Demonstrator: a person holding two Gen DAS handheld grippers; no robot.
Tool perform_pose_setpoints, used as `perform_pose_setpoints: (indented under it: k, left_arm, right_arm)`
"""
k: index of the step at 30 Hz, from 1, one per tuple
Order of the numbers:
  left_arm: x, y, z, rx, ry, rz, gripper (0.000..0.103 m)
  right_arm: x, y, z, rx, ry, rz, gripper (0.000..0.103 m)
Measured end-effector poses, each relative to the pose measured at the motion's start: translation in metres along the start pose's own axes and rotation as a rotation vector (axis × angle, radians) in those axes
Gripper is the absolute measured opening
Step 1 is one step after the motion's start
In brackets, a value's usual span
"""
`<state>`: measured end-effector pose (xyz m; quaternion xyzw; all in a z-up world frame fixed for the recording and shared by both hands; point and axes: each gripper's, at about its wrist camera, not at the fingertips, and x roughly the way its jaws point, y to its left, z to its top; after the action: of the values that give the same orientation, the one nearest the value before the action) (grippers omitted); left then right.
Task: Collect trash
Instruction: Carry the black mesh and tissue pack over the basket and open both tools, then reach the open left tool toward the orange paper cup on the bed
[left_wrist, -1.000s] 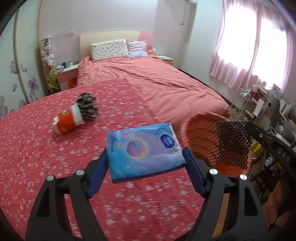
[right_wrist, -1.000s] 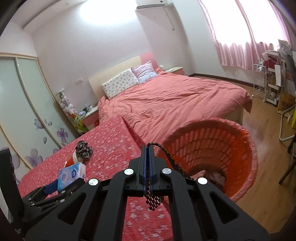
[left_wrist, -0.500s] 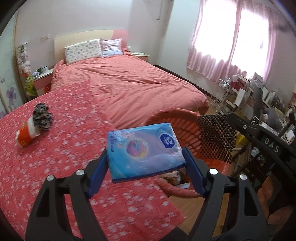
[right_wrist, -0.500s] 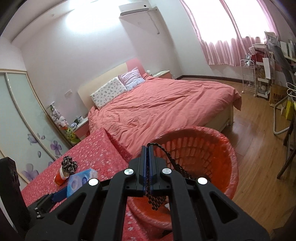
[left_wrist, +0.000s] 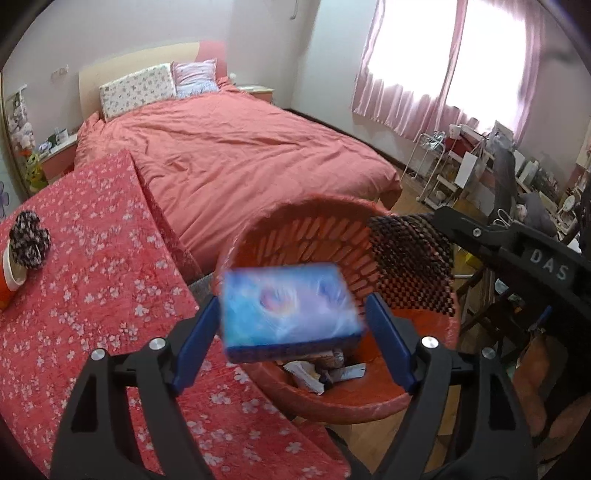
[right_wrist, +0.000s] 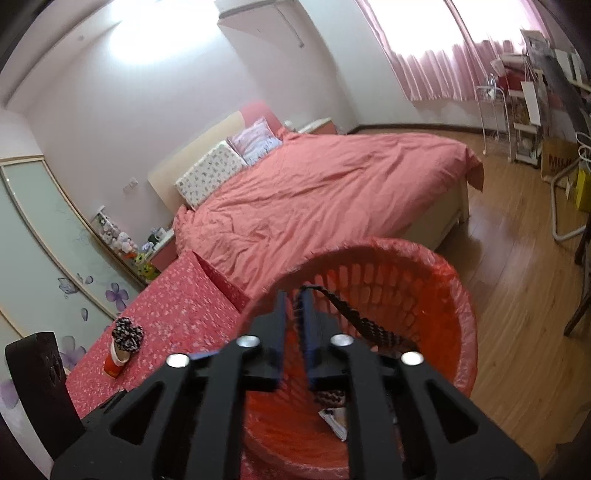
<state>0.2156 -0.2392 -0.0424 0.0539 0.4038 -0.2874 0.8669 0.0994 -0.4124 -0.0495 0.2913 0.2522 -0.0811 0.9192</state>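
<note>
We see a blue tissue pack (left_wrist: 290, 306), blurred and tilted, above the red basket's (left_wrist: 369, 400) rim. A black mesh mat (left_wrist: 410, 266) droops over the basket, where scraps of paper (left_wrist: 306, 374) lie.

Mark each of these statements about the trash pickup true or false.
1. The orange basket already has paper scraps in it. True.
2. The blue tissue pack lies on the bed. False: it is between the fingers of the left gripper, above the basket.
3. A red cup rests on the flowered cloth. True.
4. The black mesh is spread on the flowered cloth. False: it hangs at the right gripper over the basket. The jaws have just been opening, with the mesh between them.
</note>
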Motion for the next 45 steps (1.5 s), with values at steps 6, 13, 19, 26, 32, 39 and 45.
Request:
perform_pose_setpoints:
  k: [6, 13, 19, 26, 32, 39, 45]
  left_arm:
    - [0.005, 0.016, -0.003, -0.029, 0.012, 0.02, 0.082]
    - [-0.012, 0.045, -0.01, -0.047, -0.016, 0.076, 0.082]
    - [-0.029, 0.081, -0.014, -0.08, -0.031, 0.163, 0.084]
    - [-0.049, 0.143, -0.02, -0.175, -0.044, 0.292, 0.087]
    - [-0.065, 0.204, -0.022, -0.278, -0.09, 0.5, 0.093]
    - [-0.06, 0.265, -0.018, -0.415, -0.076, 0.602, 0.093]
    - [-0.041, 0.279, -0.005, -0.412, -0.045, 0.667, 0.093]
  right_arm:
    - [0.007, -0.001, -0.009, -0.002, 0.036, -0.02, 0.031]
    - [0.006, 0.002, -0.012, -0.011, 0.056, -0.044, 0.033]
    - [0.007, 0.015, -0.016, -0.04, 0.058, -0.054, 0.033]
    - [0.011, 0.035, -0.025, -0.086, 0.072, -0.042, 0.033]
    - [0.021, 0.052, -0.035, -0.119, 0.106, -0.017, 0.033]
    - [0.037, 0.075, -0.048, -0.154, 0.153, 0.008, 0.033]
    - [0.044, 0.093, -0.056, -0.189, 0.181, 0.025, 0.033]
